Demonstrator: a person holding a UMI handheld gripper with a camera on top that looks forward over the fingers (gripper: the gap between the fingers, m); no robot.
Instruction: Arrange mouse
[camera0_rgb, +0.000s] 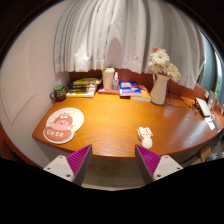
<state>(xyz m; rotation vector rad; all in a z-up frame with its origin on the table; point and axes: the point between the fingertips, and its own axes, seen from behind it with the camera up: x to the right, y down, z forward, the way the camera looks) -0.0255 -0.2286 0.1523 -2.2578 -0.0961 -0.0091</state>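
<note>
Wooden and curved, the desk (105, 125) is seen from its near edge, where the tool (113, 163) is held wide apart and empty, presumably ready for an approach. Just ahead of the right finger, the mouse (145, 135) is found: small, pale, lying off the round mousepad (62, 125) at left. Beyond, books (129, 89) and a flower vase (160, 83) are ranged along white curtains (110, 35)

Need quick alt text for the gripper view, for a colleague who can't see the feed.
A white mouse lies on a wooden desk just ahead of the open gripper, nearer one finger. A round pink mouse pad lies off to the other side; books and a vase of flowers line the back by the curtains.
</note>
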